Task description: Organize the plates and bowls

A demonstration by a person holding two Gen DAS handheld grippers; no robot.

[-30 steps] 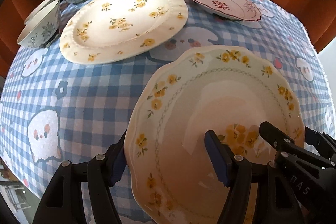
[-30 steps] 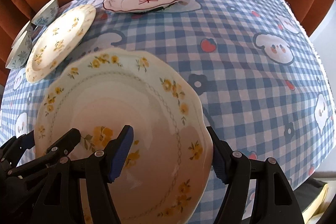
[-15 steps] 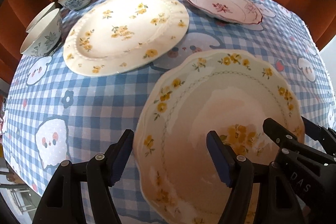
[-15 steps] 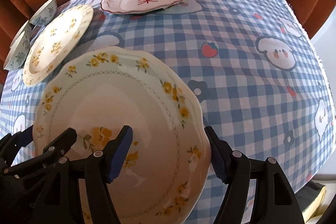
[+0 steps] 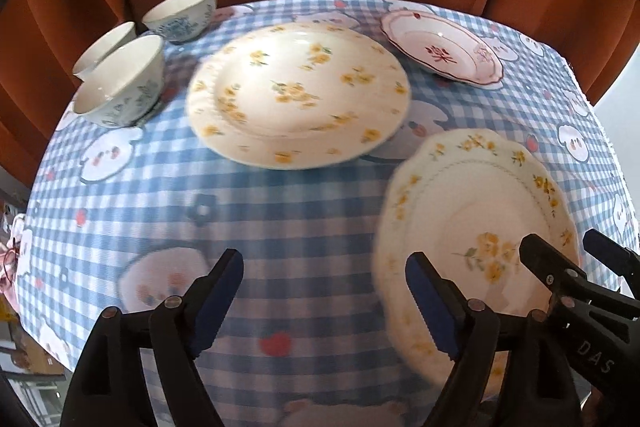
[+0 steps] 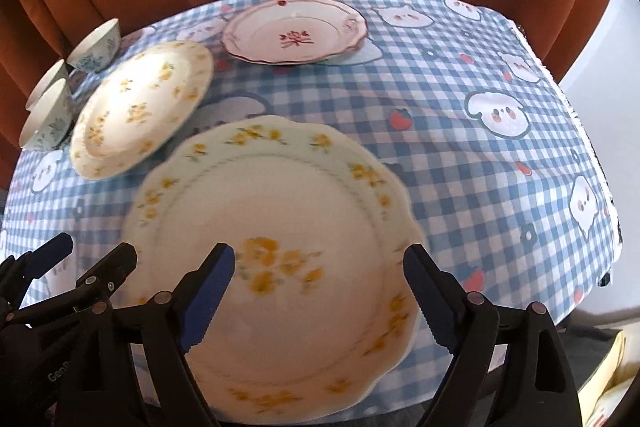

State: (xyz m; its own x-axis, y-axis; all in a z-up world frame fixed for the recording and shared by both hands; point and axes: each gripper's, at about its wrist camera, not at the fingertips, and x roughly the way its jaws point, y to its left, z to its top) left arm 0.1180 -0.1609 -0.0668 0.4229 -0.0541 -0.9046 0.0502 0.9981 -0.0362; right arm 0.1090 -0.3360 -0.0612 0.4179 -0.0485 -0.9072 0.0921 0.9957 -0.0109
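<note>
A scalloped cream plate with yellow flowers [image 5: 472,211] [image 6: 280,227] lies flat on the checked tablecloth near the front edge. My left gripper [image 5: 324,291] [image 6: 92,249] hovers just left of it. Its jaws are opening over bare cloth, and only the right finger overlaps the plate's left rim. My right gripper [image 6: 316,267] [image 5: 566,247] hangs over the plate's right half with its jaws opening. One pad is above the centre flowers and the other is by the right rim, and neither presses on the plate. A large round flowered plate [image 5: 298,95] [image 6: 140,107] lies behind.
A red-rimmed plate [image 5: 440,51] [image 6: 296,31] sits at the back. At the back left stand three bowls, one [image 5: 120,83] nearest, another [image 5: 182,13] farther back and a third [image 5: 104,51] partly hidden. Orange curtains hang close behind. The table edge [image 6: 592,187] drops off at the right.
Both grippers have spread their jaws wider and lifted back from the scalloped plate. The left gripper has slid left off its rim. The plate stays on the cloth.
</note>
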